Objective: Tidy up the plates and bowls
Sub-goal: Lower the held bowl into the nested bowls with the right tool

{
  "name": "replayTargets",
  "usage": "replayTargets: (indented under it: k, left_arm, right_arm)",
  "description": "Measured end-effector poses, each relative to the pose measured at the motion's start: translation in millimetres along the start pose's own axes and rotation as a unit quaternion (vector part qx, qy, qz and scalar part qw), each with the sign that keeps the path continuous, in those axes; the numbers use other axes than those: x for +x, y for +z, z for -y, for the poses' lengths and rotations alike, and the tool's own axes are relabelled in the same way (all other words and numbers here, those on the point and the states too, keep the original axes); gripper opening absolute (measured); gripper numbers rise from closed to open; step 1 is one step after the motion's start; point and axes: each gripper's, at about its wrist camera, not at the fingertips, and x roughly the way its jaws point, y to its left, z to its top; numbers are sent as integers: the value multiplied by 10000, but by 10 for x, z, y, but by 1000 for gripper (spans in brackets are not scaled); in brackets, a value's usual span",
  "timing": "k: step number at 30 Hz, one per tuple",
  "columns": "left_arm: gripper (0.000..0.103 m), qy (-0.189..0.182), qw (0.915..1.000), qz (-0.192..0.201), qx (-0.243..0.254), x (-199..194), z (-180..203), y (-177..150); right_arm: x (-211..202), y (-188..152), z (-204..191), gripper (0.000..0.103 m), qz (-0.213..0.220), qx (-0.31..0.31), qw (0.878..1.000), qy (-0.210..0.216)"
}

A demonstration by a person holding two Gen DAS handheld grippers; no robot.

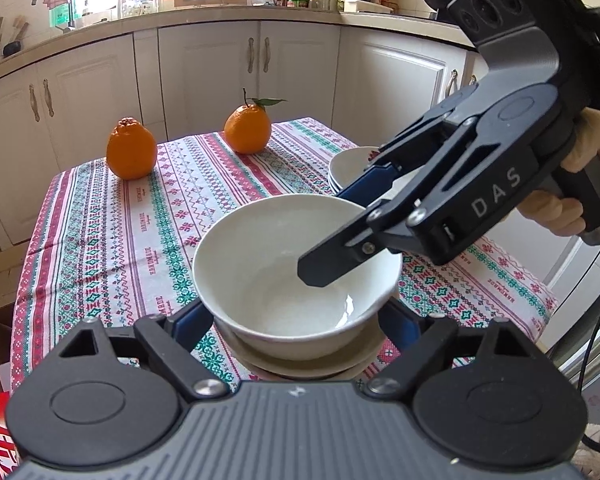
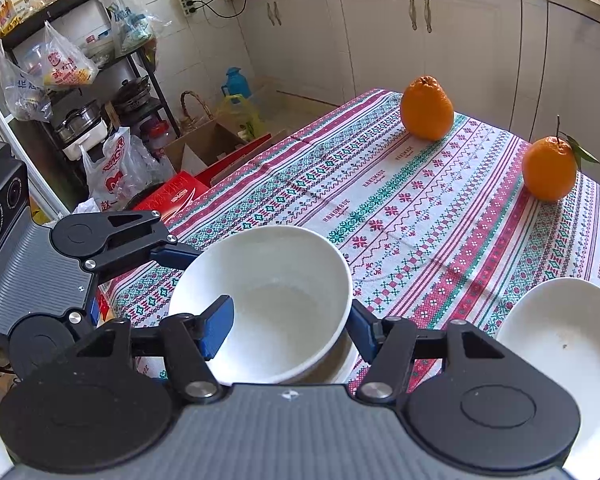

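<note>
A white bowl (image 1: 260,280) (image 2: 276,300) sits on a pale plate (image 1: 300,368) at the near edge of the table. My left gripper (image 1: 296,312) straddles the bowl's lower wall. Its blue pads (image 1: 192,320) stand close on both sides without visibly pressing, so it is open. My right gripper (image 1: 328,232) (image 2: 288,328) comes in from the right and straddles the bowl's rim. One finger (image 2: 218,328) hangs inside the bowl, clear of the wall. The other finger (image 2: 360,330) lies against the outside. A stack of white plates (image 1: 348,164) (image 2: 560,340) stands to the right of the bowl.
Two oranges (image 1: 131,150) (image 1: 247,126) sit near the far edge of the patterned tablecloth (image 1: 100,240). White cabinets ring the table. Cartons and a red box (image 2: 172,196) lie on the floor beside a shelf (image 2: 80,60) hung with bags.
</note>
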Motion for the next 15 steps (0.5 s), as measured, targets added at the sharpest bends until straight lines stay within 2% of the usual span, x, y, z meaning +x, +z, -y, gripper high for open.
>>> replayTargets:
  k: [3,6,8,10,15]
  left_arm:
    - [99,-179,9998,-23,-69,6,-38,-12]
    - [99,-187,9998,23,-30,-20,-39,-16]
    - [99,-186,9998,52,-8,-51,-39,-10]
    - [99,-186,9998,70,18,-80,-41,-11]
    - [99,-198,9997,92,59,-145,-29,-46]
  right_arm:
    - [5,-9,3,67,-20,-14,10000,-64]
    - [-8,-16,10,72,7,14,10000,-41]
    - [-19,-18,-4,81,32,-19,9999,-102]
    - [-21,-33,-13,84,39,-57,9998,-181]
    - [-57,-117,19,87,28,-36,9992,-398]
